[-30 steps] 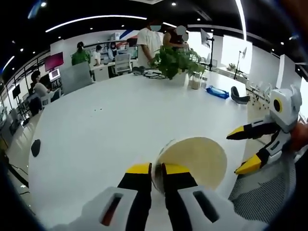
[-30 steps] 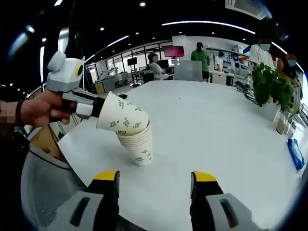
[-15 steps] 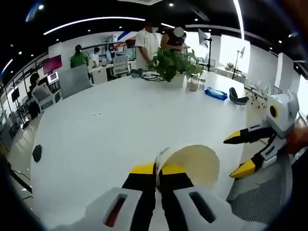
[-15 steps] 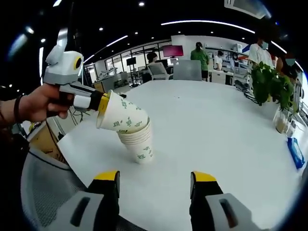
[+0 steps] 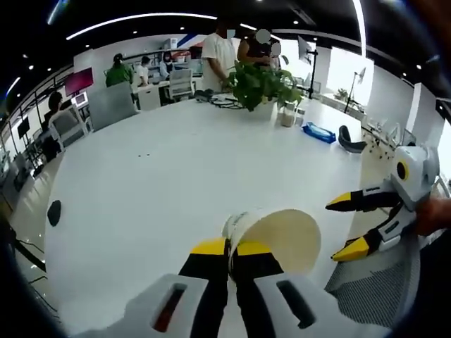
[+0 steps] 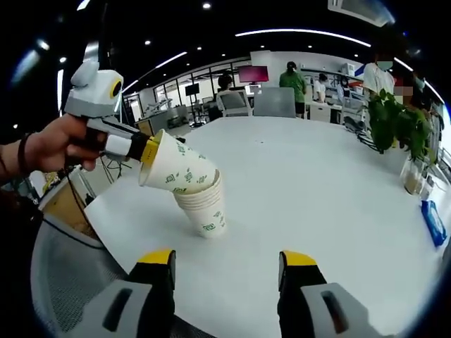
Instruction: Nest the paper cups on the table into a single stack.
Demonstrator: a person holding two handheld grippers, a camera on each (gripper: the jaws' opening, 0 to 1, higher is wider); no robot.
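Observation:
A stack of nested white paper cups (image 6: 205,210) with green marks stands on the white table (image 6: 310,190) near its front edge. A tilted paper cup (image 6: 176,170) leans into the stack's top. The left gripper (image 6: 148,153) is shut on that cup's rim, held by a hand at the left. In the left gripper view, my left gripper (image 5: 229,247) pinches the rim of the cup (image 5: 282,238), whose cream inside faces the camera. My right gripper (image 6: 225,262) is open and empty, in front of the stack. It shows as yellow tips (image 5: 352,225) to the cup's right in the left gripper view.
A potted plant (image 5: 262,86), a glass jar (image 5: 287,116) and a blue packet (image 5: 318,134) sit at the table's far side, where people stand. A small dark object (image 5: 53,213) lies at the left edge. A grey mesh chair (image 6: 63,274) is below the near edge.
The held cup has tipped slightly further over the stack's top, with the left hand shifting a little. The right gripper has stayed open and still.

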